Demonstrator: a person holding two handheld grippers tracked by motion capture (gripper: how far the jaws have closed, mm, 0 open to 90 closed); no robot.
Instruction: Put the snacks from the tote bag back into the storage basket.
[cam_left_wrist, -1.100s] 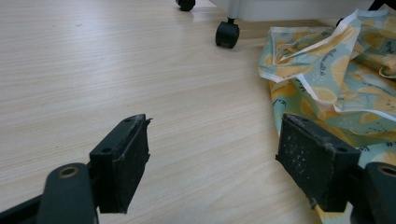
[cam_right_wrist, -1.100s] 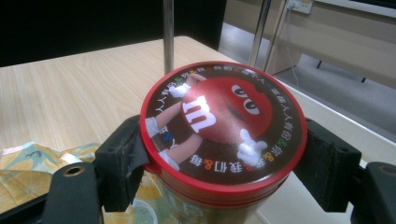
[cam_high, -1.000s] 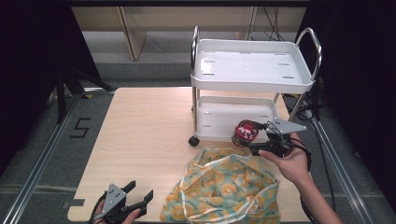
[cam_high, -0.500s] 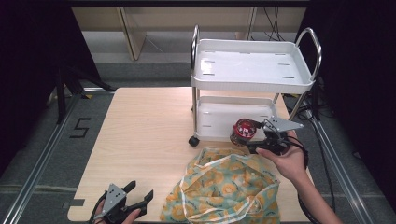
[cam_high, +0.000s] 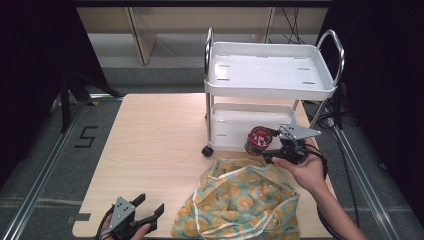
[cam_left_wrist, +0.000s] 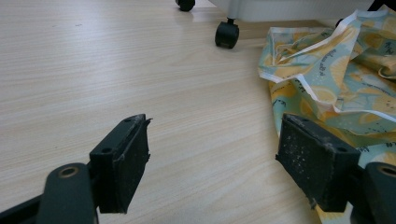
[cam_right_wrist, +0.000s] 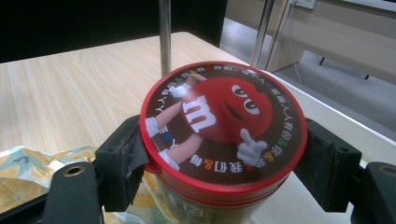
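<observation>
The right gripper is pinching a red-lidded candy tub between its fingers beside the cart's lower shelf; the left gripper is hovering with fingers spread over the surface.

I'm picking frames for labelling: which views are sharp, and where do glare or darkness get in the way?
High view: evenly lit table, black surroundings, soft sheen on the white cart. Right gripper view: candy tub lid crisp in the right tongs, background softer. Left gripper view: left tongs and lemon-print bag fairly sharp, no glare.
</observation>
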